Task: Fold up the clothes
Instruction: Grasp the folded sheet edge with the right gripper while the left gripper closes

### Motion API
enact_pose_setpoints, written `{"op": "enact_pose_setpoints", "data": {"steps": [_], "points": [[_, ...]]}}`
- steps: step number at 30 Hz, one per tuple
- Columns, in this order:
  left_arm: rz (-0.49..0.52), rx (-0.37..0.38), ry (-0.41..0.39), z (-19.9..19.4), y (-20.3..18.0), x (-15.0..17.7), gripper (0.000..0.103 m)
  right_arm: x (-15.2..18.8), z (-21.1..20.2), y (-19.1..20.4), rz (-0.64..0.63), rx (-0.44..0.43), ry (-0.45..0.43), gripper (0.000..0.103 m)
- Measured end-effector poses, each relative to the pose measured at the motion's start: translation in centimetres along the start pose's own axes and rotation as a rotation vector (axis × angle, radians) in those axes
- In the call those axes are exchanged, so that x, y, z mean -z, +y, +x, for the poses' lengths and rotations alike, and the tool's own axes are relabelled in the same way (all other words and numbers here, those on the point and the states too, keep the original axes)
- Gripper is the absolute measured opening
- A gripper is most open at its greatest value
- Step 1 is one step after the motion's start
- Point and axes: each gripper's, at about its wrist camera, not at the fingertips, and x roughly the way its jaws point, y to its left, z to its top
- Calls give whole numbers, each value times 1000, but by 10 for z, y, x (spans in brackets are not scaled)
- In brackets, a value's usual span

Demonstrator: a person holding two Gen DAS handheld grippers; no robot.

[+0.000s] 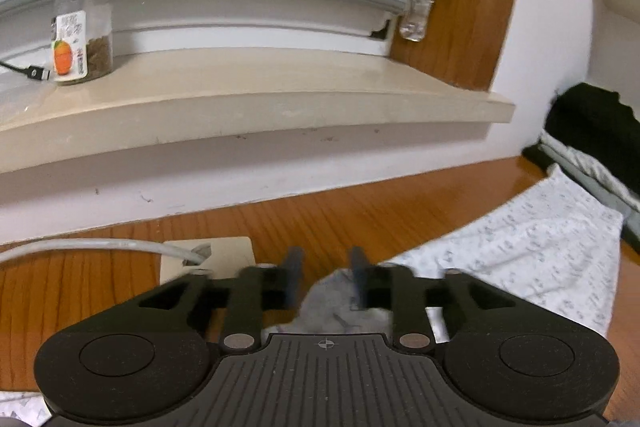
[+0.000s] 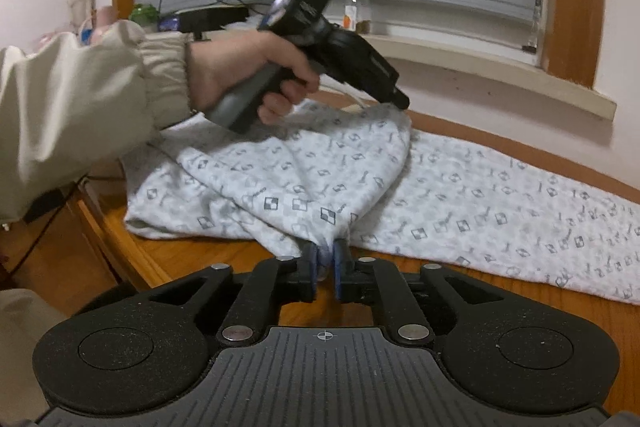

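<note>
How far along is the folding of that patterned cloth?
Early to midway. Done: one part of the patterned cloth already lies doubled over the rest on the wooden table. In hand: the right gripper pinches a bunched edge; the left gripper, jaws apart, has cloth between them without pinching it. Left: the long stretch to the right is unfolded.

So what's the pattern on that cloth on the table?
The cloth is white with small grey squares and marks printed all over; the right wrist view shows it best.

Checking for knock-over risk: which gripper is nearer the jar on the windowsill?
Left. The left gripper is at the garment's far edge, below the sill holding the jar; the right gripper pinches the garment's near edge, farther away.
</note>
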Motion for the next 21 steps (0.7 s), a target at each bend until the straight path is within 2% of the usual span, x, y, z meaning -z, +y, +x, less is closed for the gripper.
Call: {"op": "enact_pose_setpoints", "data": {"steps": [3,5,6,8,9,12,16,18,21], "points": [[62,1,37,8,-10,4,57,2,3,-4,25,-2,3,11],[94,-7,46,14,-15,7,48,3,5,-6,38,1,3,15],[108,-9,44,16,-17,8,29,4,6,-7,44,2,3,16],[120,-10,33,19,-18,10,4,5,6,-9,56,-6,-10,13],[109,-10,5,17,-16,11,4,5,4,-9,61,-14,-24,5],[51,5,-83,6,-5,10,4,3,-4,-8,59,-39,-68,5],[-46,76,-140,-1,17,16,4,2,-5,-7,49,-49,-73,5],[-96,80,-97,7,26,17,4,1,-6,-7,46,-55,-75,6],[-131,91,-76,10,32,16,4,-1,-13,-18,78,-63,-79,8]]}}
